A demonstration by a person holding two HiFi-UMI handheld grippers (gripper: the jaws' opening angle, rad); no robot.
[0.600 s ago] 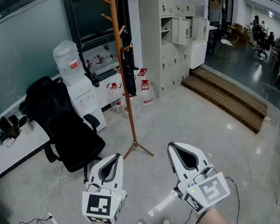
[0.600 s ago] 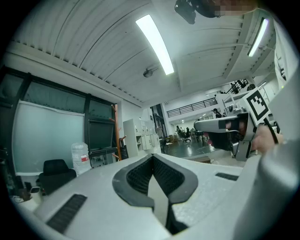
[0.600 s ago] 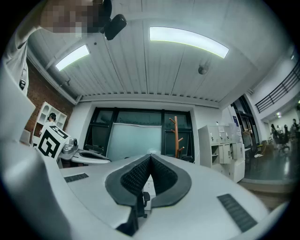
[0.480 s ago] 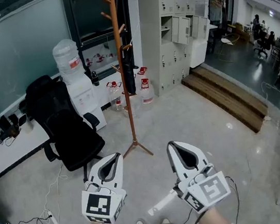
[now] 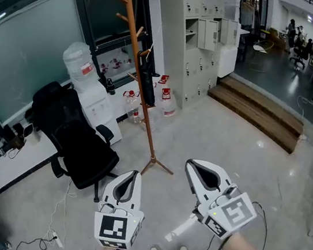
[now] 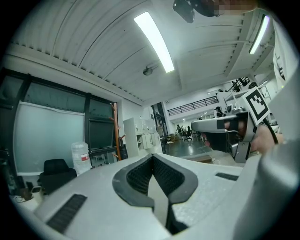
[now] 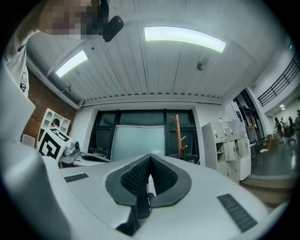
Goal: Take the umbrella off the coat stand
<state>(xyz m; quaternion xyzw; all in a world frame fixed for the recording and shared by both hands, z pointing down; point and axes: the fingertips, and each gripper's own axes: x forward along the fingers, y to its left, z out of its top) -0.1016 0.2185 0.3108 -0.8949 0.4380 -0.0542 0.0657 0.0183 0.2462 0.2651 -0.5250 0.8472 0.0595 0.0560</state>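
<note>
A tall wooden coat stand (image 5: 140,77) rises from the floor several steps ahead of me. From one of its right-hand pegs hangs a folded black umbrella (image 5: 147,85), straight down beside the pole. My left gripper (image 5: 130,176) and right gripper (image 5: 193,164) are held side by side low in the head view, well short of the stand, both shut with nothing between the jaws. The stand also shows far off in the left gripper view (image 6: 114,132) and in the right gripper view (image 7: 177,136). Each gripper's own closed jaws fill the lower half of its view: the left gripper (image 6: 152,158) and the right gripper (image 7: 150,158).
A black office chair (image 5: 77,142) and a water dispenser (image 5: 90,88) stand left of the stand. Water jugs (image 5: 167,103) sit on the floor behind it. Grey lockers (image 5: 195,34) and a wooden step (image 5: 260,115) are to the right. Cables (image 5: 23,246) trail on the floor at left.
The head view has shifted slightly, so the room sits a little further right and lower in frame. Both grippers stay shut and side by side.
</note>
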